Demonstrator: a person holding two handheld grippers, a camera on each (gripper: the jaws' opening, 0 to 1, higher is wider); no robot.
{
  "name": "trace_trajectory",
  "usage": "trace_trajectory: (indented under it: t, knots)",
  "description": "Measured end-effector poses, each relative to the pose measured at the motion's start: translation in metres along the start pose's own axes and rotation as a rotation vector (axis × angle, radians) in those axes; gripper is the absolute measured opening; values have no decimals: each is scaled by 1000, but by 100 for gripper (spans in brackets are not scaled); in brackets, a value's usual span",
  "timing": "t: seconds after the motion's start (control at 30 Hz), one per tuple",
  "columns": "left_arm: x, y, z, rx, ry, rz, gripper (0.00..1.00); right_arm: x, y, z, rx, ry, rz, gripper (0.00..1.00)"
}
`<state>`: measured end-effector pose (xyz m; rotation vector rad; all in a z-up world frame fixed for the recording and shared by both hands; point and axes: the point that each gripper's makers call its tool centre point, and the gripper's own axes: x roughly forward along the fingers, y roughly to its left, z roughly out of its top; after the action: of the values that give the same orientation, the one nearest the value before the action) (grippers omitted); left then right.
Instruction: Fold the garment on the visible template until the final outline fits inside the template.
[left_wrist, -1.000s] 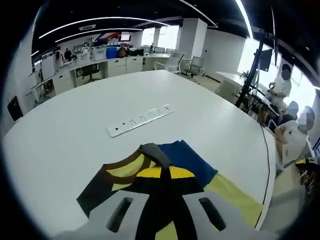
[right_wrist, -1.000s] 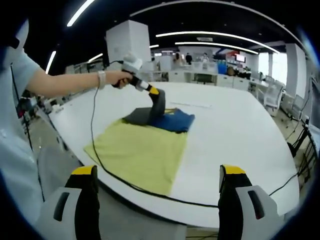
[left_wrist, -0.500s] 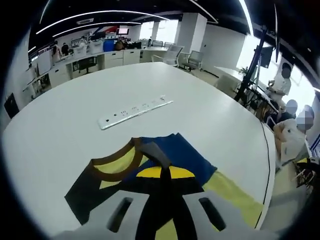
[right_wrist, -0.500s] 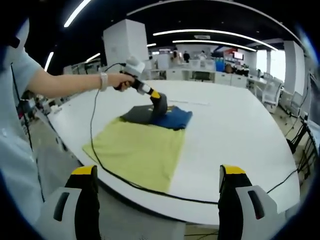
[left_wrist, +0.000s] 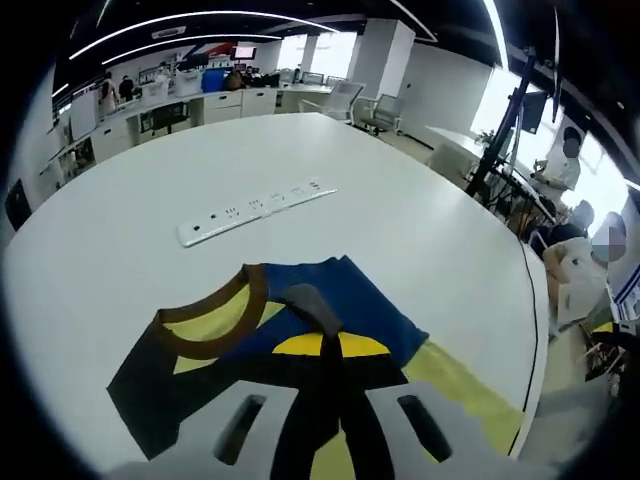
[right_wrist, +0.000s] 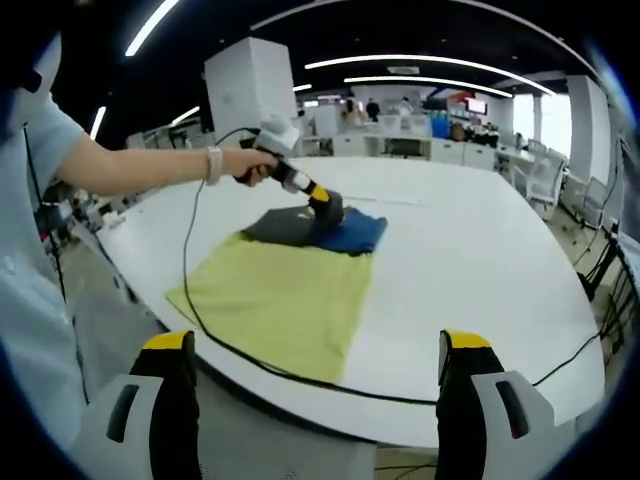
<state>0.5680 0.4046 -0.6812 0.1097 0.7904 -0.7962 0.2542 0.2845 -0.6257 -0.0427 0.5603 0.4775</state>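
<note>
A blue and black garment (left_wrist: 360, 305) with a yellow lining and a brown collar lies partly on the yellow template mat (left_wrist: 468, 392) on the white table (left_wrist: 150, 270). My left gripper (left_wrist: 322, 330) is shut on a grey fold of the garment, held just above the cloth. From the right gripper view, a hand holds that left gripper (right_wrist: 326, 207) low over the garment (right_wrist: 345, 233), at the far end of the template (right_wrist: 280, 297). My right gripper (right_wrist: 318, 400) stands open off the table's near edge, nothing between its jaws.
A white power strip (left_wrist: 250, 207) lies on the table beyond the garment. A black cable (right_wrist: 290, 375) runs from the left gripper across the template along the near table edge. The person's arm (right_wrist: 130, 165) reaches in from the left. Seated people (left_wrist: 590, 270) are at the right.
The left gripper has sunk lower toward the table with the fold in it. The garment has spread flatter and wider to the left. The right gripper has stayed still.
</note>
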Motion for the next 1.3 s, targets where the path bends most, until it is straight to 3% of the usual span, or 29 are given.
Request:
trace_trajectory:
  t: [0.3,1.3]
  knots:
    - [12,-12,-6,-2,37,-30,0,-1,-2,-3,10,2,-3,100]
    - [37,-49,-13,-2,59,-87,4,-1,-7,-8,31,7,-11,100]
